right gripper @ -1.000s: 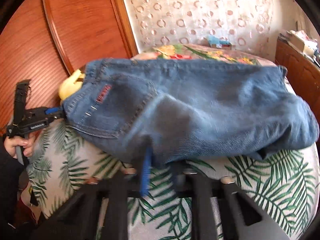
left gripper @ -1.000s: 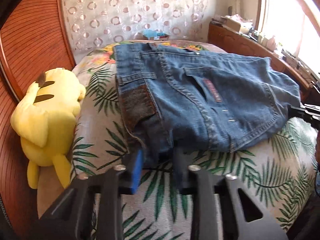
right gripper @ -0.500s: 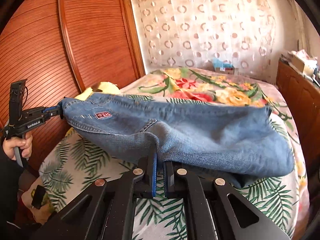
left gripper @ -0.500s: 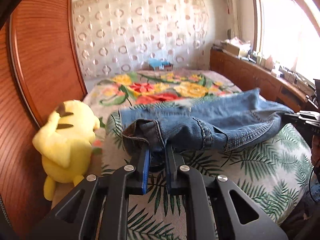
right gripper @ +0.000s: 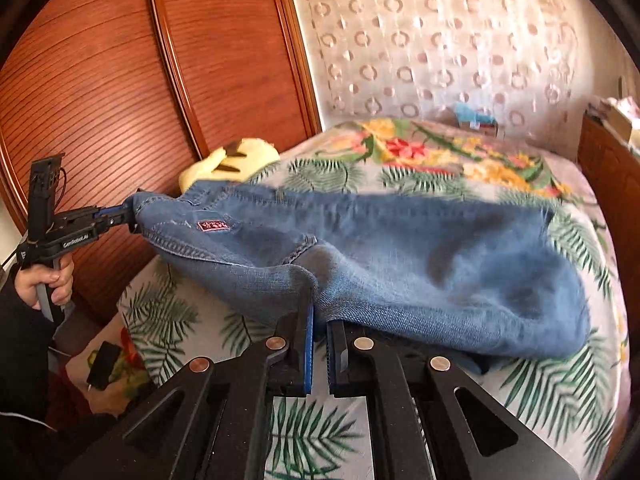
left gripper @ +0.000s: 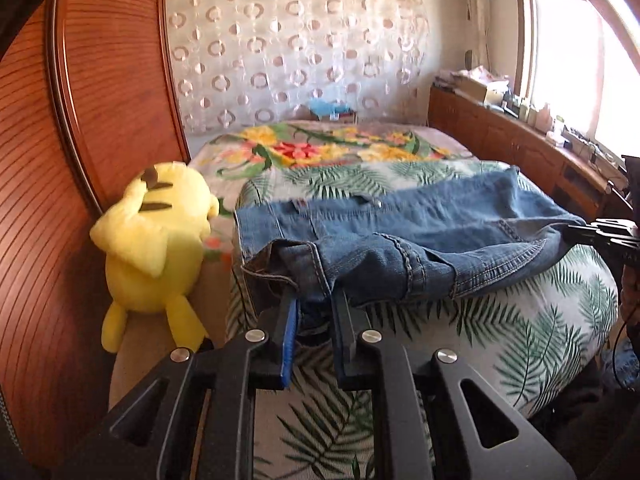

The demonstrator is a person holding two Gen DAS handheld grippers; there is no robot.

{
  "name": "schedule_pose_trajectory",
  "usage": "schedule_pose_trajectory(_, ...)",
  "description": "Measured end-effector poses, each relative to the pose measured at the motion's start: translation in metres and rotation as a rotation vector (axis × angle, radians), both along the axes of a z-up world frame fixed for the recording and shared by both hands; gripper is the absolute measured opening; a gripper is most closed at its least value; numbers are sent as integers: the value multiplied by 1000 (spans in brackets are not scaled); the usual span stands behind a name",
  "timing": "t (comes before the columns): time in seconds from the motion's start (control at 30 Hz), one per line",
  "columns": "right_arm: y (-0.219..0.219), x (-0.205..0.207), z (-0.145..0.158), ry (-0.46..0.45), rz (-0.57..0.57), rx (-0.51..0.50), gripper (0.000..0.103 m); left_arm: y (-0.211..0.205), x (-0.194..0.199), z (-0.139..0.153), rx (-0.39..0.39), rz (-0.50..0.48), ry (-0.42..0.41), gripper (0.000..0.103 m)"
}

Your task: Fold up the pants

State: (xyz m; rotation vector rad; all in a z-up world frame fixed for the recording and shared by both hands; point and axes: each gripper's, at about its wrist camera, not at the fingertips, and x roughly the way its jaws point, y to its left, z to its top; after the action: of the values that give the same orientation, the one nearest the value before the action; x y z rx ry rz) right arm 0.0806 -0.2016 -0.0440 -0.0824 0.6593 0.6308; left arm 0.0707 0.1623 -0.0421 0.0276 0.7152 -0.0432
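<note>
Blue denim pants lie folded across the near part of the bed, stretched between my two grippers. My left gripper is shut on the waistband corner at the pants' left end. My right gripper is shut on the near fabric edge of the pants. The left gripper also shows in the right wrist view, gripping the waistband end at the left. The right gripper shows at the right edge of the left wrist view, holding the other end.
The bed has a palm-leaf cover. A yellow plush toy sits at the bed's left edge against a wooden wardrobe. A wooden cabinet with clutter runs along the right wall under a window.
The pants came down from a raised spread to lie low across the bed. Both grippers lowered and pulled back toward the near edge, still gripping the denim.
</note>
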Motion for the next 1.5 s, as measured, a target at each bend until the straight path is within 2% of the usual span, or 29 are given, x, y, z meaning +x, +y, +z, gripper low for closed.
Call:
schedule_pose_trajectory(0.07,-5,-1,-5,24,0,3,5,-3,-5,-9,-17,3,34,17)
schedule_pose_trajectory(0.17,-5,0,-8,52,-2,-2,5,-7,-14,-13,1,3,52,21)
schedule_pose_trajectory(0.27,-8,0,-8,61,-8,-5,5,-10,-21,-12,14,11,59,32)
schedule_pose_trajectory(0.4,-9,-4,-3,58,-22,6,5,-12,-28,-2,20,22,26,48)
schedule_pose_trajectory(0.57,-18,-18,-6,38,-38,1,5,-18,-30,9,12,5,-7,52)
schedule_pose_trajectory(0.6,-17,-20,-7,33,-45,1,5,-23,-29,10,15,-7,-7,61)
schedule_pose_trajectory(0.63,-19,-22,-7,29,-53,4,5,-29,-27,11,15,-19,-12,78)
schedule_pose_trajectory(0.67,-23,-23,-8,26,-59,9,5,-34,-26,11,11,-32,-20,82)
schedule_pose_trajectory(1.07,-69,-24,1,-17,-202,4,14,-114,4,-4,-9,-195,-23,82)
schedule_pose_trajectory(1.17,-81,-21,-1,-21,-246,-12,19,-128,12,-10,-22,-224,-14,82)
schedule_pose_trajectory(1.33,-97,-15,-2,-21,-308,-9,41,-146,24,-21,-27,-246,6,82)
schedule_pose_trajectory(1.5,-111,-4,-6,-6,-367,-12,46,-153,32,-32,-26,-249,26,82)
